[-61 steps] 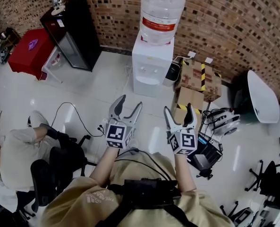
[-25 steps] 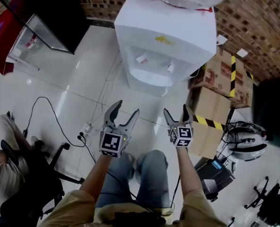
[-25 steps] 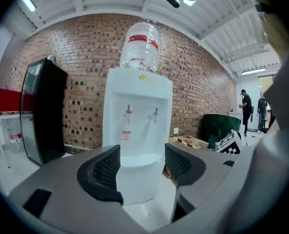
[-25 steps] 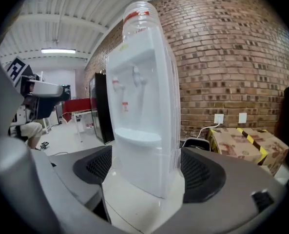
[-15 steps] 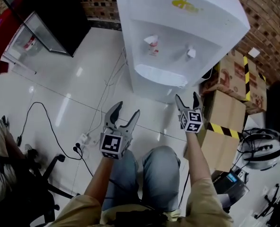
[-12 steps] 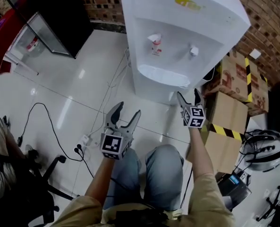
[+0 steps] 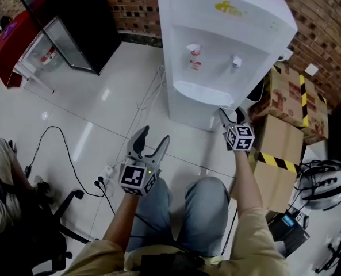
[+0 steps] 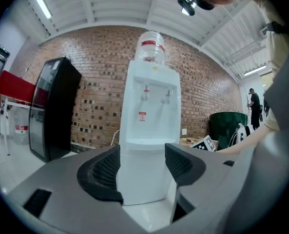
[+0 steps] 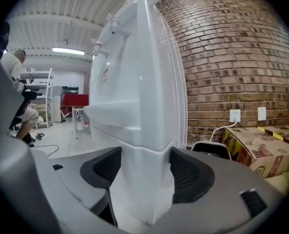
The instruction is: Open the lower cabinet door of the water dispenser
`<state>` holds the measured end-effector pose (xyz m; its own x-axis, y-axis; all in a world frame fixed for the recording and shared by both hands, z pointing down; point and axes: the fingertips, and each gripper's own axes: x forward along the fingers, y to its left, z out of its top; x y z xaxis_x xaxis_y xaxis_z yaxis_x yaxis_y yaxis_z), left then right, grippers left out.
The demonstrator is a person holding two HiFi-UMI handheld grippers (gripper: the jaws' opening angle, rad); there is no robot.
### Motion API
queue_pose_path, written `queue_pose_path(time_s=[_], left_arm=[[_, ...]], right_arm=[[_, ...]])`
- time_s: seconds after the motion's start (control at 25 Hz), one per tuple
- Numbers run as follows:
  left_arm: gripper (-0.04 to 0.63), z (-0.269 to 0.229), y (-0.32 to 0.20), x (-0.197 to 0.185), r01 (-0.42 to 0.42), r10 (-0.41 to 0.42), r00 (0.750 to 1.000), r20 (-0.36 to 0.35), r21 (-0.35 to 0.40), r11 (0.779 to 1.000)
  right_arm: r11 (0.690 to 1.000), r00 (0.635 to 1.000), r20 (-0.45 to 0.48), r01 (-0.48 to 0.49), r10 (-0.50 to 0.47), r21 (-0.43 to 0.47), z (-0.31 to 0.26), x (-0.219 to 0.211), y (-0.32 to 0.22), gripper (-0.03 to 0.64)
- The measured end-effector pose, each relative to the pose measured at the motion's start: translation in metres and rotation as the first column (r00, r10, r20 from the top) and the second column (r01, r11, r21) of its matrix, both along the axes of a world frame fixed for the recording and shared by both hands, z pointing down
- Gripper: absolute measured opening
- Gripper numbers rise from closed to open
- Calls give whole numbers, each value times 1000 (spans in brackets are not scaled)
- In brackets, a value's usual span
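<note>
- The water dispenser (image 7: 216, 33) is seen standing on the white floor (image 7: 101, 114) before a brick wall (image 7: 135, 4). Its lower cabinet door (image 8: 142, 174) is shut.
- The right gripper (image 7: 230, 115) is held at the dispenser's lower right front corner. In the right gripper view that corner edge is seen between the jaws, which are closing. The pads sit near it on either side, and contact cannot be made out.
- The left gripper (image 7: 154, 135) is kept well apart from the dispenser, over the floor. Its jaws are spread wide with nothing between them, and the dispenser's front is seen beyond them.
- One dispenser, two taps (image 7: 194, 49), one water bottle (image 8: 150, 47) on top and two grippers are counted. Two cardboard boxes (image 7: 279, 148) with yellow-black tape are seen to the dispenser's right.
- The right arm is stretched forward and the left arm is drawn in. Both grippers are pointed roughly level at the dispenser.
</note>
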<state>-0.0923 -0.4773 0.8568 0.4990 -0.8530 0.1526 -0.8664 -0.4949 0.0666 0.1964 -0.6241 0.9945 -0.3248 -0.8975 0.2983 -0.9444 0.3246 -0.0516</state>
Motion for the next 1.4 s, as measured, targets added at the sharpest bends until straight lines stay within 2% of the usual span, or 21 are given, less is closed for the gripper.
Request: queue_pose_path(time_s=[0.12,0.36,0.56,0.72,0.84,0.96,1.04,1.16,1.32,1.4], left_arm=[[282,2,3,2,2,-2,1000,-9,-3,1000],[282,1,0,15,-12,12,999,-35,-5,1000],[282,2,0,29,-51,51,999,-14,-6,999],[282,1,-1,36,-70,70,997,-16,0,998],[282,3,-2,34,-68,68,998,-9,1,998],[282,7,-4,27,-53,53,999,-7,-4,999],[282,10,-4,23,-43,43,999,-9,-13,999],[282,12,-1,19,-34,34,999,-5,-15,999],[282,14,3,12,-12,12,1000,5,-9,1000],[282,16,6,8,-5,5,1000,6,-9,1000]], right_arm=[[999,996,-81,24,-27,-29,7,0,5,307],[990,983,-136,108,-119,-87,8,-6,38,259],[980,980,-79,174,-182,-101,4,-23,79,206],[976,979,-13,201,-202,-87,0,-37,102,199],[967,970,35,242,-240,-80,-3,-48,117,193],[960,962,28,274,-272,-62,-3,-55,126,193],[954,955,58,294,-291,-56,-4,-59,132,193],[922,922,80,383,-379,-50,-4,-72,147,193],[861,864,74,502,-497,-84,-3,-91,167,193],[820,825,79,565,-559,-94,-3,-101,177,193]])
